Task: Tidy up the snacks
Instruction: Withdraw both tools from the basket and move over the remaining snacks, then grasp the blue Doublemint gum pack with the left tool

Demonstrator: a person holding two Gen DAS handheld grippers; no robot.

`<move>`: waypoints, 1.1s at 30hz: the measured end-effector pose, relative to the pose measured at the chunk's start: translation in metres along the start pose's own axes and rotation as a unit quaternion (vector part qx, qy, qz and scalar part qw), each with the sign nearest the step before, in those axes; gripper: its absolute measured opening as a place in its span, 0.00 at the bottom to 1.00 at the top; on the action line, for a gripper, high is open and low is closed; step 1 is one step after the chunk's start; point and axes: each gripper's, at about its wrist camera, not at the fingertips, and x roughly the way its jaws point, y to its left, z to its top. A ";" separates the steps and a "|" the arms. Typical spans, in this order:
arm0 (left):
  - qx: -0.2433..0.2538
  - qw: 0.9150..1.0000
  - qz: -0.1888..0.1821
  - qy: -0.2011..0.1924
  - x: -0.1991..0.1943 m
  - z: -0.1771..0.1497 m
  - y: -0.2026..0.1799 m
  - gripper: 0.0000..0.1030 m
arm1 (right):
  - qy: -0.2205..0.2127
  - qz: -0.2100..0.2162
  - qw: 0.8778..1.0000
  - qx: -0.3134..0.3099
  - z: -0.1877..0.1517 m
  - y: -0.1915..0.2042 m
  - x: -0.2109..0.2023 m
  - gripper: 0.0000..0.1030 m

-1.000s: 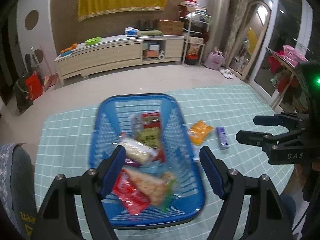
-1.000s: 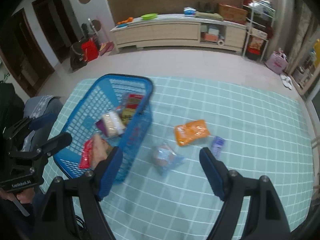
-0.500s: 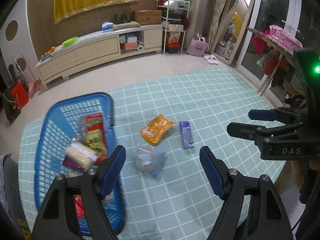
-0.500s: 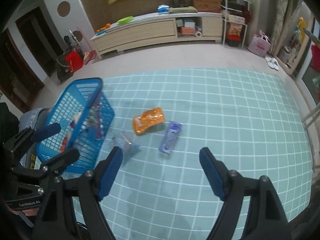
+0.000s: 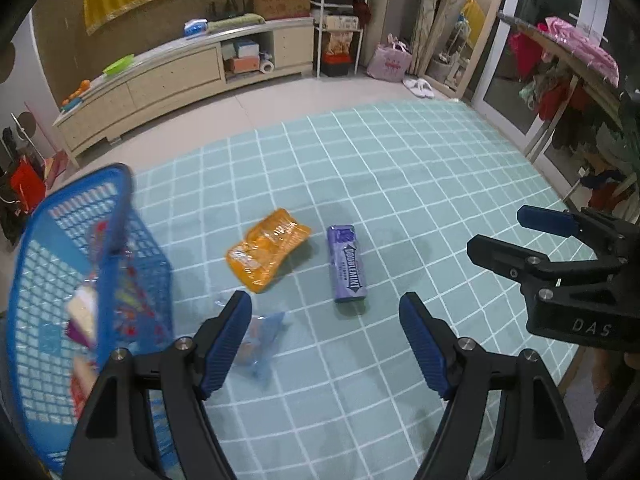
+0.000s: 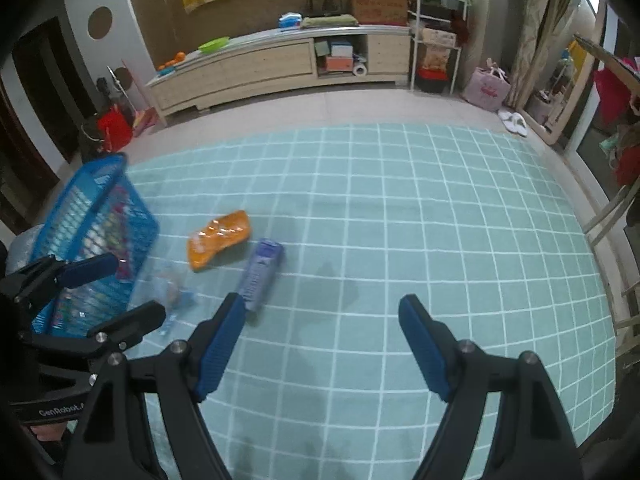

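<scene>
Mint checked tabletop (image 5: 400, 184); behind it a long sideboard (image 5: 180, 76); blue basket (image 5: 60, 280) at its left; both tools wide, empty.

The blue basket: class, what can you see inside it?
Inside the blue basket lie several snack packets, blurred: red wrappers and a pale one. Its mesh wall and motion blur hide the rest, so no count is possible.

- Right gripper (image 6: 322, 340): jaws wide apart, nothing between them, above the checked teal tablecloth (image 6: 440, 220).
- Blue basket (image 6: 86, 216): at the table's left edge, holding snack packets.
- Orange packet (image 6: 218, 238), purple gum pack (image 6: 260, 274), clear packet (image 6: 172, 292): lying close together just beside the basket.
- Left gripper (image 6: 120, 288): lower left, jaws apart, in front of the basket.
</scene>
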 end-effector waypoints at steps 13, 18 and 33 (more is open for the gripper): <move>0.031 0.998 0.018 0.051 0.083 0.023 -0.018 0.72 | 0.009 -0.012 0.999 0.030 -0.009 -0.048 0.041 0.80; 0.034 0.997 0.014 0.065 0.104 0.026 -0.020 0.72 | 0.008 -0.009 0.999 0.034 -0.011 -0.056 0.048 0.80; 0.040 0.994 0.014 0.098 0.133 0.034 -0.026 0.28 | 0.018 0.006 0.999 0.047 -0.013 -0.064 0.052 0.80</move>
